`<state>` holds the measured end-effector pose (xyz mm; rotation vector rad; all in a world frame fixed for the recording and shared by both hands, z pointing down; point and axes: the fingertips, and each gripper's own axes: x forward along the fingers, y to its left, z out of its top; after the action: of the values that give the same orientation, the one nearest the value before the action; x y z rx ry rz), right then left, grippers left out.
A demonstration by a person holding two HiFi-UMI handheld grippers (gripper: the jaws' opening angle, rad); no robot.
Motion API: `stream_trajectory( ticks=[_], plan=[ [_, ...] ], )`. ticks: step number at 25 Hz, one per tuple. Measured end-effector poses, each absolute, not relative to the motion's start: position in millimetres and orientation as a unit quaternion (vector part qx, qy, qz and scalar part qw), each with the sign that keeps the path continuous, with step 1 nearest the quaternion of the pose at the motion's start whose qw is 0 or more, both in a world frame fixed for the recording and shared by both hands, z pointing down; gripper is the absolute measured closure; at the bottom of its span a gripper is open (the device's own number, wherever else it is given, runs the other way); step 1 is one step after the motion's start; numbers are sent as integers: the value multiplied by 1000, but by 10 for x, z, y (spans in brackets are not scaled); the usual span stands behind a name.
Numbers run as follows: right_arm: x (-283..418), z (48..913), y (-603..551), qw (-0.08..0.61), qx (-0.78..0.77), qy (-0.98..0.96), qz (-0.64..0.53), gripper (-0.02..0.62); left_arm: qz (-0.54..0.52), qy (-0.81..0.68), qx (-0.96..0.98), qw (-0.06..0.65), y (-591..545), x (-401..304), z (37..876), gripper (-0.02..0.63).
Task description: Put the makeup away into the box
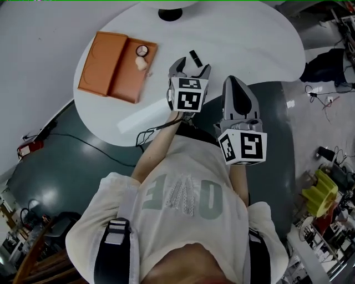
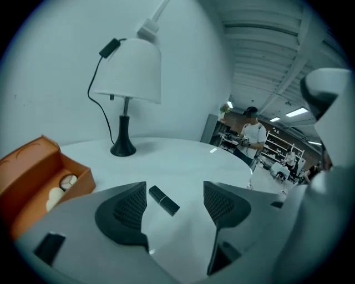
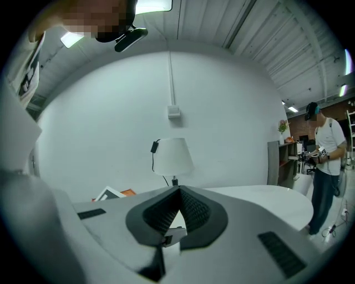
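Observation:
A black lipstick tube (image 1: 195,58) lies on the white round table (image 1: 238,39). My left gripper (image 1: 191,66) hangs just short of it with its jaws wide open. In the left gripper view the tube (image 2: 163,200) lies flat on the table between and just beyond the two dark pads (image 2: 128,208), touching neither. The open orange box (image 1: 116,65) sits to the left and holds a round compact (image 1: 142,50) and a beige sponge (image 1: 141,63). My right gripper (image 1: 233,82) is shut and empty at the table's near edge; its pads (image 3: 191,208) meet at the tips.
A white table lamp (image 2: 127,83) with a black base (image 1: 170,14) stands at the table's far side. The box's open lid (image 1: 101,62) lies flat to the left. A person (image 3: 324,161) stands off to the right, beyond the table. Cables run over the floor (image 1: 83,141).

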<state>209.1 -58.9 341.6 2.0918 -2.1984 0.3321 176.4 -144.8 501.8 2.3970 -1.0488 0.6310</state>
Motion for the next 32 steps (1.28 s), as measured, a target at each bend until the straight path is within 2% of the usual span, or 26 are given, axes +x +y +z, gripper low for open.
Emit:
stream_trajectory(
  ticks=[6,13,15,16,21,26,32],
  plan=[
    [2350,3711,-620,56,688,-710,139,595,272,-405,835,256,-1585,2083,5658,302],
    [2353,3783,-674,63,675,-720,144,595,307,-429,813,247,-1634,2001,5846,311],
    [2343,3796,-706,61,673,-722,148,595,313,-442,804,244,-1664,1936,5861,427],
    [2331,3795,-721,60,672,-723,148,595,315,-446,801,245,-1679,1910,5866,451],
    [2222,3755,-743,59,663,-732,144,595,324,-441,801,242,-1695,1849,5844,486],
    [2172,3564,-800,40,665,-735,128,595,275,-446,826,208,-1840,1823,5303,499],
    [1988,3038,-877,6,649,-757,77,595,155,-476,858,112,-1938,1558,3857,502]
  ],
)
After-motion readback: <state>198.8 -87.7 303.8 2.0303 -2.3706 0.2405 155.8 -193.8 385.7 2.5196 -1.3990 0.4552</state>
